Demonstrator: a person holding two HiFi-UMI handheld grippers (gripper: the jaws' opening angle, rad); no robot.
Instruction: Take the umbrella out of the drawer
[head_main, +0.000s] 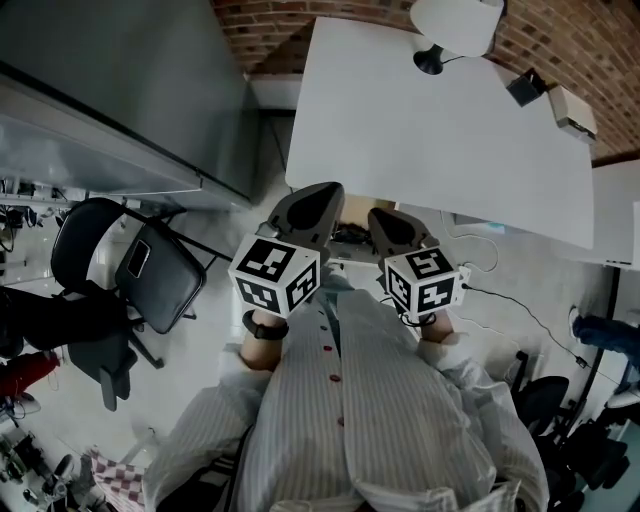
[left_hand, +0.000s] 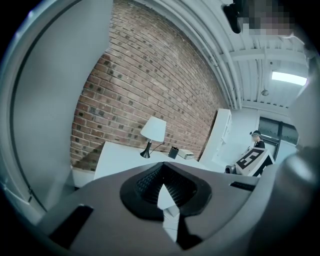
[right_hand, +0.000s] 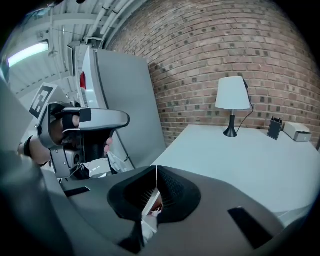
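Open table (head_main: 430, 130) ahead, lamp (head_main: 455, 22) at back

From the head camera we look steeply down past our striped shirt (head_main: 380, 410) onto the left gripper (head_main: 322, 190) and right gripper (head_main: 385, 215), both close below the lens, with the white desk (head_main: 430, 130) just beyond them. The left gripper's camera faces along its closed jaws toward the desk's left end. The right gripper's camera looks along its own closed jaws across the desk's top from the near edge. All three views share the desk, the lamp (head_main: 455, 25) at its far edge and the brick wall (head_main: 270, 25). Each gripper view also catches the other gripper alongside.
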